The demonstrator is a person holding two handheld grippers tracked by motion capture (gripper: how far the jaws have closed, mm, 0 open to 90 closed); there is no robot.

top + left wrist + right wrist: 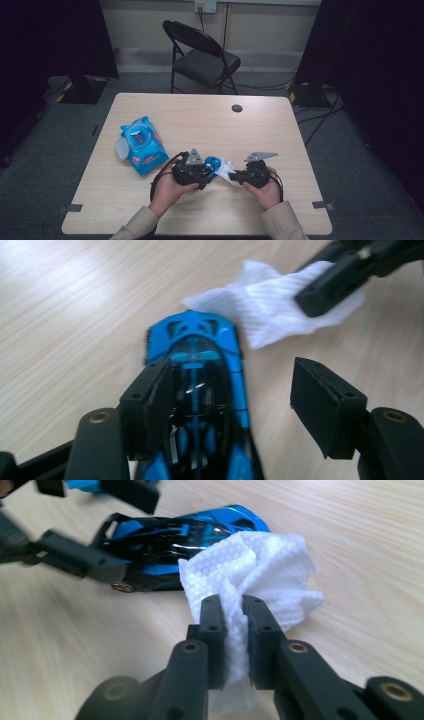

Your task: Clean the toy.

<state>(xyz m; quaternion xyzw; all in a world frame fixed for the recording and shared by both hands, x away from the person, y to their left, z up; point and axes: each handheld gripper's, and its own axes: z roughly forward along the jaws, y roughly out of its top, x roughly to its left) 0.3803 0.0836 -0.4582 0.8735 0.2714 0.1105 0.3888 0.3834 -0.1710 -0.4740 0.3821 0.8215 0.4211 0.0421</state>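
A blue and black toy car (195, 340) rests on the wooden table (200, 120) near its front edge. My left gripper (232, 375) stands open astride the car's rear: one pad sits against the car's side, the other is well apart from it. My right gripper (234, 602) is shut on a crumpled white wipe (255, 565), which lies against the car's nose (235, 517). In the high view the car (212, 162) and wipe (226, 167) sit between the left gripper (205, 172) and right gripper (234, 175).
A blue pack of wipes (142, 145) with its lid flipped open lies at the table's left. A round cable hole (237, 108) is near the far edge. A black folding chair (202, 57) stands beyond the table.
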